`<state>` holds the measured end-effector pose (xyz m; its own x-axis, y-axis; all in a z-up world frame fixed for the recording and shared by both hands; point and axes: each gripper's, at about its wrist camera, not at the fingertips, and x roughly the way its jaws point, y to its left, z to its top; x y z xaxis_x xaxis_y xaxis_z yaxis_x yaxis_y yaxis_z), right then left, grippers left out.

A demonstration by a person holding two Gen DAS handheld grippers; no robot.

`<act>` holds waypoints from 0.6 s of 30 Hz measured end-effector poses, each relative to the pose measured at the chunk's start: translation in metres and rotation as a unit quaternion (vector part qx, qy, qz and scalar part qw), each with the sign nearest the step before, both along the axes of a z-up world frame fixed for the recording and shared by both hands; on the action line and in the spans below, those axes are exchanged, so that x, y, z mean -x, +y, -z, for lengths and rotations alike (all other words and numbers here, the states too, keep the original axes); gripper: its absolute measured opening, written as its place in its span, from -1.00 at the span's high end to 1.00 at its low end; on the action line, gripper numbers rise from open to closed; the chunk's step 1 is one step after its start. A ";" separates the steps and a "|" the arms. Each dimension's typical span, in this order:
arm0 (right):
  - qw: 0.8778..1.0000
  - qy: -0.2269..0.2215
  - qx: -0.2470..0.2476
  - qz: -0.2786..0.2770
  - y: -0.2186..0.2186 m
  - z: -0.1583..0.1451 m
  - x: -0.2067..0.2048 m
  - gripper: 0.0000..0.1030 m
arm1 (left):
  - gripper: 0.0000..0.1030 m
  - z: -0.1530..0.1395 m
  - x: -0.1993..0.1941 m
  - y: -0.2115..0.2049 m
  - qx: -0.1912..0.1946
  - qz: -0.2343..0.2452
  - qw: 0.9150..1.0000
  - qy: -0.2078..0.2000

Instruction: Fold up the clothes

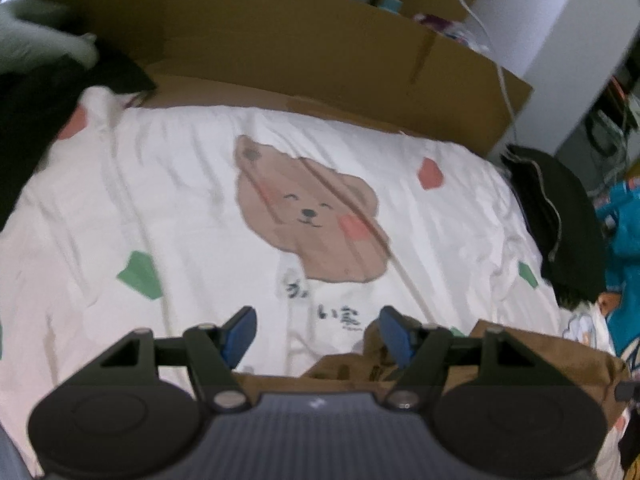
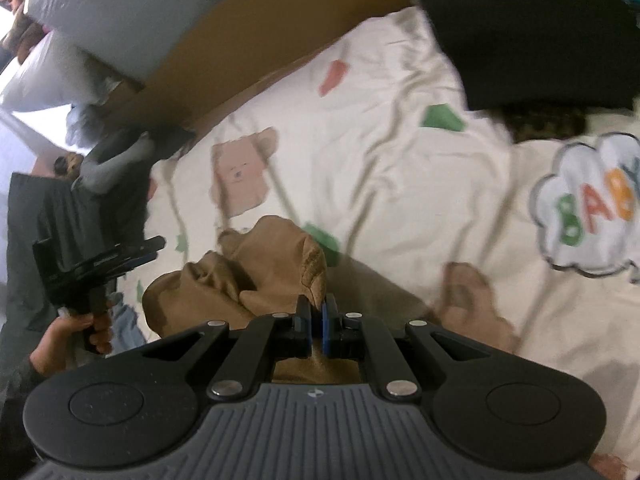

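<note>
A brown garment (image 2: pixel 256 276) lies bunched on a white bedsheet (image 2: pixel 400 152) printed with bears. My right gripper (image 2: pixel 317 308) is shut on a fold of the brown garment and holds it up off the sheet. In the left wrist view my left gripper (image 1: pixel 318 330) is open and empty, its blue pads apart just above the near edge of the brown garment (image 1: pixel 440 364). The left gripper also shows in the right wrist view (image 2: pixel 100 264), held in a hand at the left.
A cardboard box wall (image 1: pixel 304 52) runs along the far side of the bed. A black garment (image 1: pixel 560 216) lies at the right edge, with teal clothing (image 1: pixel 624 240) beyond it. Another dark cloth (image 1: pixel 48 96) lies at the far left. Pillows (image 2: pixel 108 20) sit behind the box.
</note>
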<state>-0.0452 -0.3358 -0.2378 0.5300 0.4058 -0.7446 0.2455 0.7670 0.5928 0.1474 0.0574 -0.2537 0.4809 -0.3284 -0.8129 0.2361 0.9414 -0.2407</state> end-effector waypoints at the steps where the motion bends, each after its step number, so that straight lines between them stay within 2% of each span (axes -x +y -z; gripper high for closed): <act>1: 1.000 0.003 0.001 0.004 -0.006 0.001 0.004 0.96 | -0.37 0.000 0.000 -0.006 -0.003 0.007 1.000 0.002; 11: 0.998 0.034 0.030 0.043 -0.053 0.018 0.033 0.96 | -0.39 0.015 0.003 -0.061 -0.030 0.089 0.995 0.035; 18: 0.997 0.045 0.054 0.031 -0.054 0.027 0.036 0.96 | -0.51 0.030 0.005 -0.077 -0.044 0.122 0.990 0.053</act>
